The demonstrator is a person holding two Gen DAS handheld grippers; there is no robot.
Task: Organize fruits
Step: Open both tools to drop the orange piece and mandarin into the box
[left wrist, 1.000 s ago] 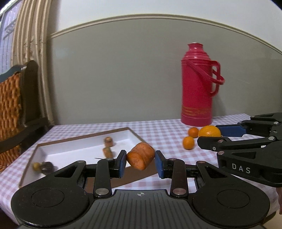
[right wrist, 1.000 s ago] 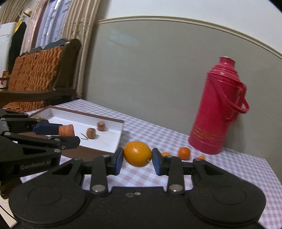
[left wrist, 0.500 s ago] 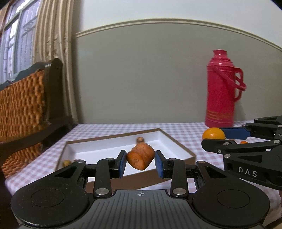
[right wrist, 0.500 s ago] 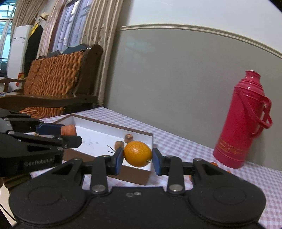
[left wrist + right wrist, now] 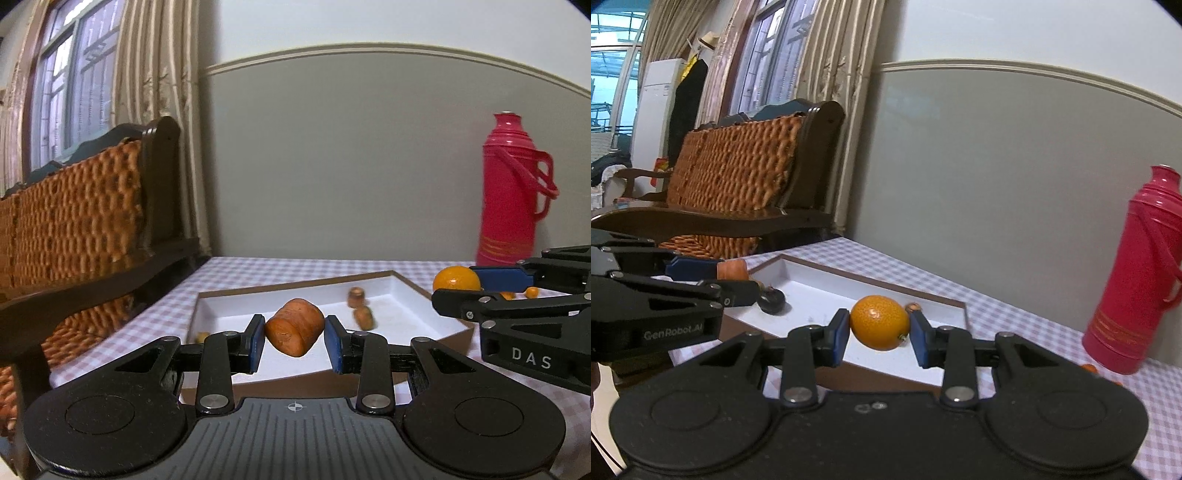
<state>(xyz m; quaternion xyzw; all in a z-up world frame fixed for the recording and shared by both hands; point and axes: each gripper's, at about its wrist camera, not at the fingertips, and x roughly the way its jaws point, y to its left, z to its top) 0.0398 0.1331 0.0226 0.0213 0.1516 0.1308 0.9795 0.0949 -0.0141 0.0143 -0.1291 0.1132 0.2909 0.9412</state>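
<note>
Checked tablecloth (image 5: 280,267), two grippers over a shallow white tray (image 5: 417,321).
Nearest, the left gripper (image 5: 294,338) clamps a brownish-orange chunk (image 5: 294,326), and the right gripper (image 5: 879,334) clamps an orange (image 5: 880,322), both above the tray's near part. Inside the tray lie a few small brown fruits (image 5: 356,297) and a dark one (image 5: 771,301). Far right stands a red flask (image 5: 1145,266).
</note>
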